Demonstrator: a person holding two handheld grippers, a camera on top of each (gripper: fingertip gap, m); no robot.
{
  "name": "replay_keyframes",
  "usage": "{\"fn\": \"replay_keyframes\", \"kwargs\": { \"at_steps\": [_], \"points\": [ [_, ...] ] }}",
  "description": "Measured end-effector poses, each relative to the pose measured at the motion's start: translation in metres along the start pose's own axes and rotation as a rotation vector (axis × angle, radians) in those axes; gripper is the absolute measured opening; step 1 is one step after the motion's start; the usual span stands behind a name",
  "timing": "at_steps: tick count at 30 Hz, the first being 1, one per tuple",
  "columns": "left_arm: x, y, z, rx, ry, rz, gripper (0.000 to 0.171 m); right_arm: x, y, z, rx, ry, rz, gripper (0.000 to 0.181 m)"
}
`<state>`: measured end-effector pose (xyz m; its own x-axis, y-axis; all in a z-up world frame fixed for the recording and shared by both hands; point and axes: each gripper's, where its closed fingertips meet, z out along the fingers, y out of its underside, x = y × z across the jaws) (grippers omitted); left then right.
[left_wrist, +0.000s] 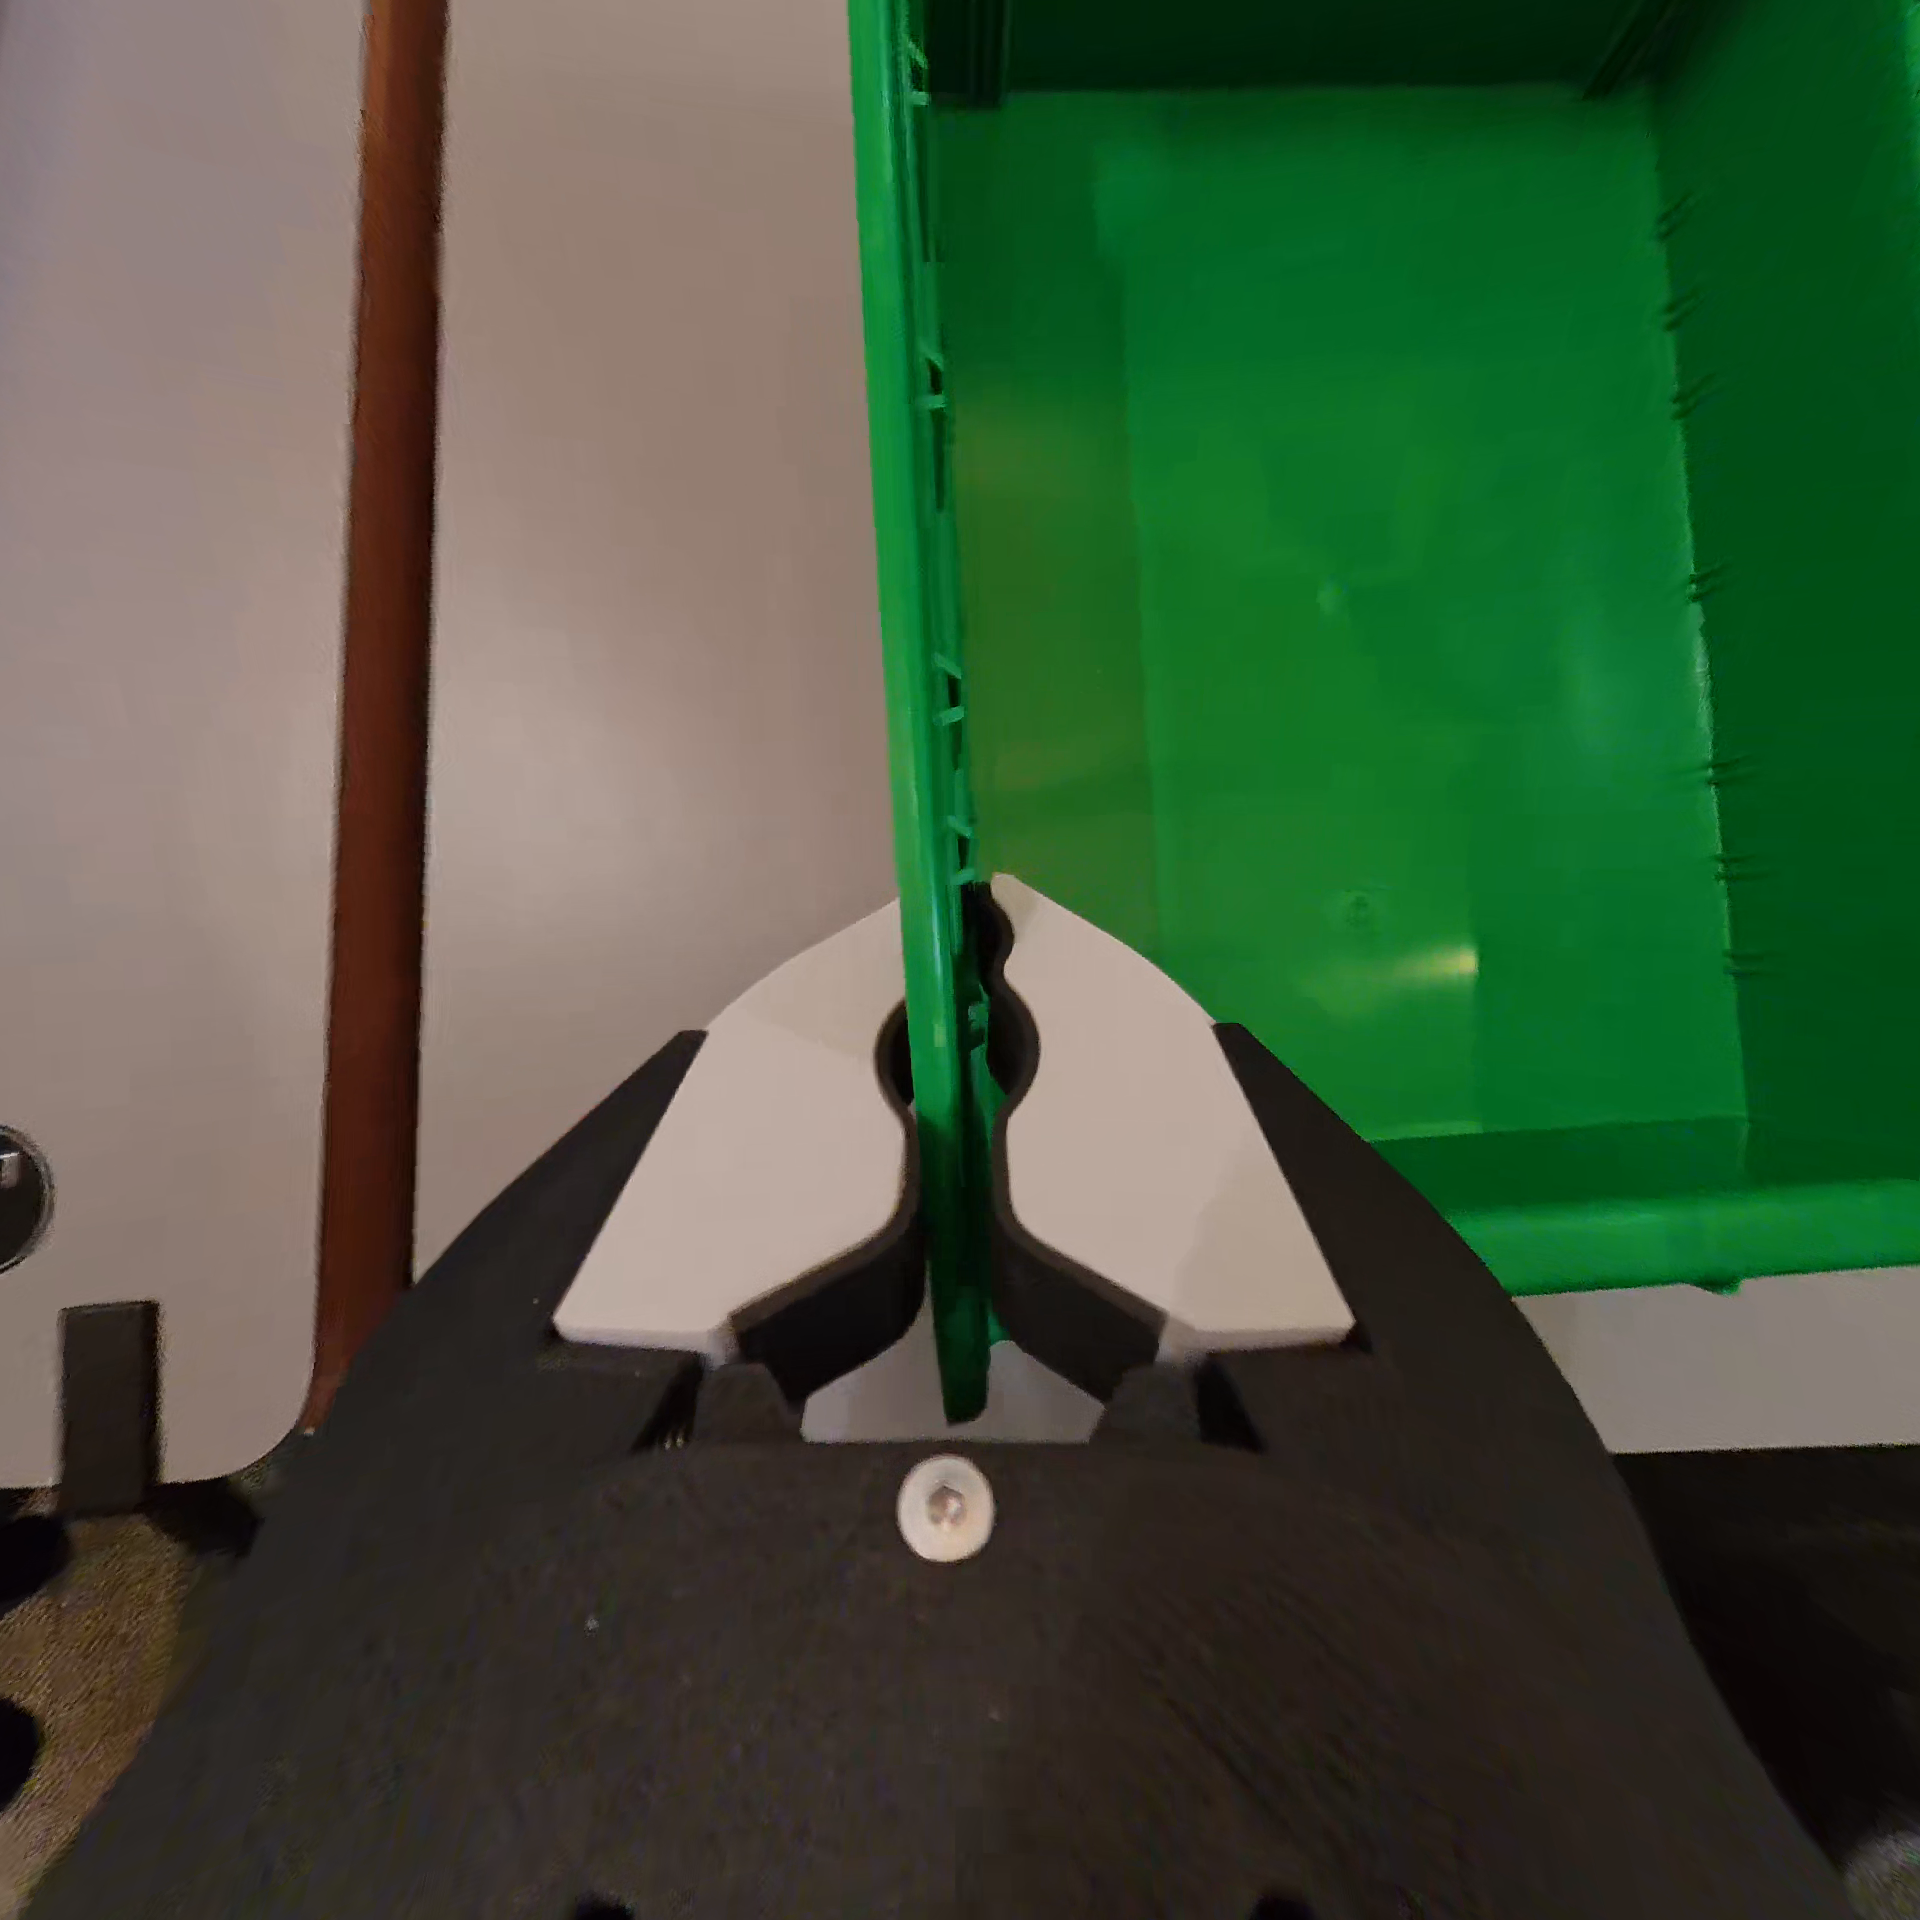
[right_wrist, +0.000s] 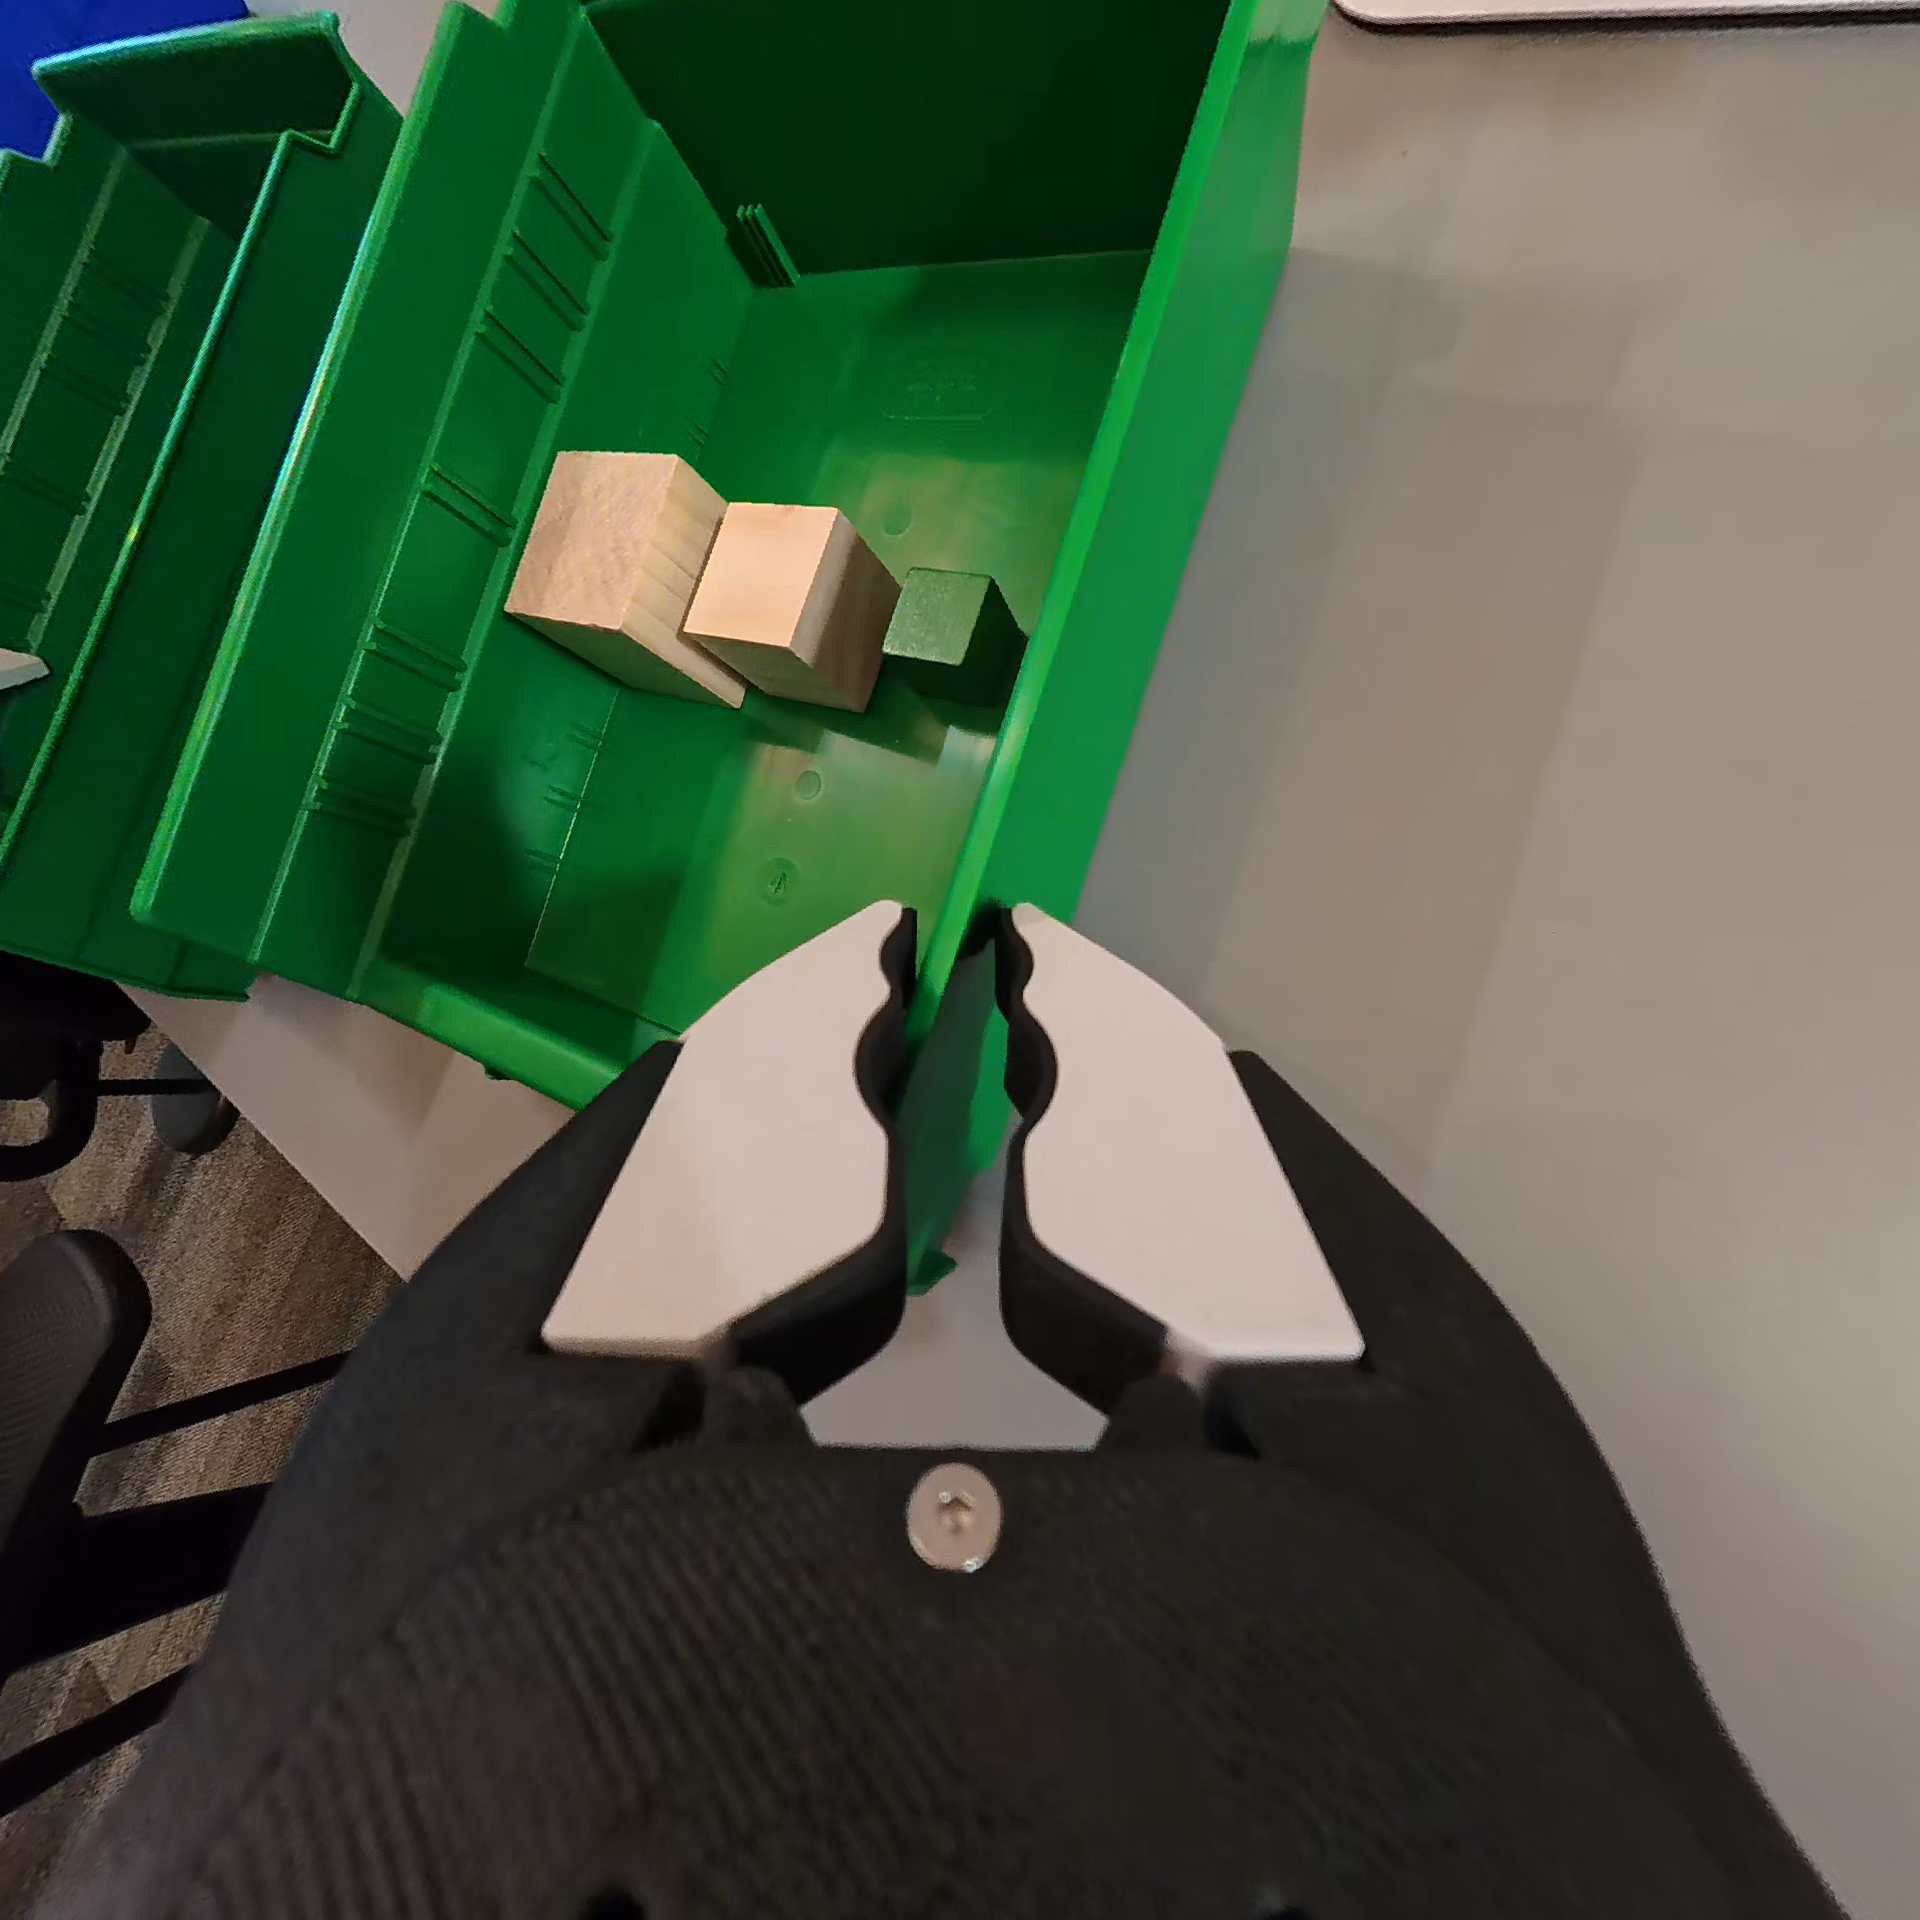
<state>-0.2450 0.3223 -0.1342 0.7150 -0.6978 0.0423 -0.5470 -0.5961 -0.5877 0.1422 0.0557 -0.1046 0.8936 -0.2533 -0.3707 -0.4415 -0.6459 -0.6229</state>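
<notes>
In the left wrist view, my left gripper (left_wrist: 971, 894) is shut on the left wall (left_wrist: 914, 520) of a green plastic bin. One finger is outside the wall and one inside. The bin's floor (left_wrist: 1351, 623) shows nothing on it. In the right wrist view, my right gripper (right_wrist: 956, 920) is shut on the right wall (right_wrist: 1143, 468) of a green bin, near its front corner. Inside this bin lie two pale wooden blocks (right_wrist: 603, 561) (right_wrist: 779, 592) and a small dark green cube (right_wrist: 940, 618) against the gripped wall. Neither gripper shows in the other's view.
A second green bin (right_wrist: 208, 364) stands to the left of the one with blocks. Both rest on a grey-white table (right_wrist: 1558, 727) near its front edge. A black chair (right_wrist: 62, 1351) and carpet lie below. A brown strip (left_wrist: 384, 623) runs along the table left of the empty bin.
</notes>
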Motion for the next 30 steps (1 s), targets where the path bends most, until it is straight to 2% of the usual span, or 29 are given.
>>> {"fn": "replay_keyframes", "kwargs": {
  "at_steps": [6, 11, 15, 22, 30],
  "points": [
    [-0.001, -0.002, 0.000, 0.014, 0.024, 0.010, 0.008, 0.000, 0.000, 0.000, -0.006, -0.007, 0.000, 0.015],
    [0.002, -0.014, -0.014, 0.052, 0.027, 0.008, 0.009, -0.001, 0.000, 0.000, -0.009, -0.010, -0.001, 0.015],
    [0.003, -0.020, -0.022, 0.083, 0.068, -0.051, 0.009, -0.001, 0.000, 0.001, -0.009, -0.012, -0.001, 0.015],
    [-0.021, -0.019, -0.032, 0.132, 0.013, -0.139, 0.009, -0.001, -0.001, 0.001, -0.002, -0.019, 0.004, 0.016],
    [-0.042, -0.034, -0.074, 0.313, 0.071, -0.285, 0.009, -0.011, -0.006, 0.011, -0.001, -0.010, -0.021, 0.015]
  ]
}}
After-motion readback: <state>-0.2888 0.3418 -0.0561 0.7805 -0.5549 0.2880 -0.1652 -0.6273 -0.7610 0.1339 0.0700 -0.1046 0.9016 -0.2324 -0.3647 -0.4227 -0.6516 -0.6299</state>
